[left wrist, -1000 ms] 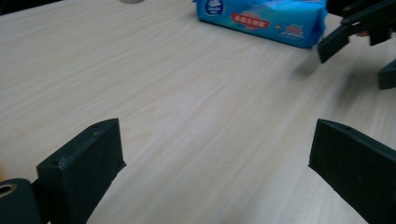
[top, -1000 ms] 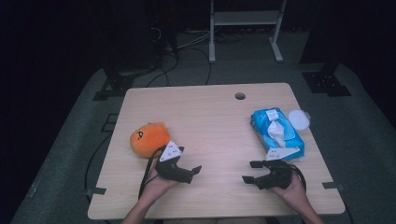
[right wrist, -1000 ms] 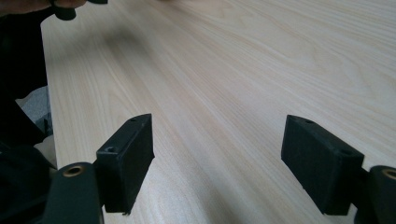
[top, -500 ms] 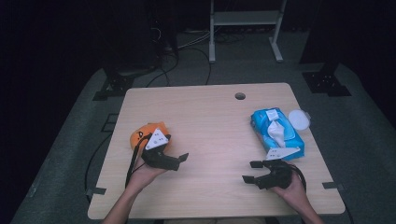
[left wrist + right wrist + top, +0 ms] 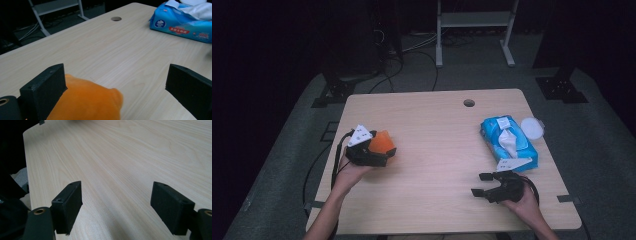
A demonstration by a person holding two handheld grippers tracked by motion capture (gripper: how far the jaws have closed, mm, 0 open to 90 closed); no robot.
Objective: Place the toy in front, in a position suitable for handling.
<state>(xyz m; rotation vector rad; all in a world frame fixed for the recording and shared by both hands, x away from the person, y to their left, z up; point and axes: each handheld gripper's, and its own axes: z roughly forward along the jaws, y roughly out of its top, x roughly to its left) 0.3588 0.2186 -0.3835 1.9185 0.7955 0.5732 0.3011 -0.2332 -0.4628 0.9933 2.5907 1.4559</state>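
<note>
An orange plush toy [image 5: 383, 140] lies at the table's left side. My left gripper [image 5: 377, 152] is down at the toy and stands open. In the left gripper view the toy [image 5: 85, 102] sits between the wide-apart jaws of the left gripper [image 5: 117, 92], pressed against the left one and well clear of the right one. Near the front right of the table, my right gripper [image 5: 478, 184] rests open. The right gripper view has bare wood between the jaws of the right gripper [image 5: 125, 207].
A blue pack of wet wipes [image 5: 509, 142] with a white sheet sticking out lies at the right, just behind the right gripper, also visible far off [image 5: 182, 22]. A white round lid [image 5: 532, 128] sits beside it. The wooden table [image 5: 437, 125] has a cable hole [image 5: 469, 103] at the back.
My left gripper has moved left and back across the table to the orange toy, which now lies between its open jaws. The right gripper has stayed put.
</note>
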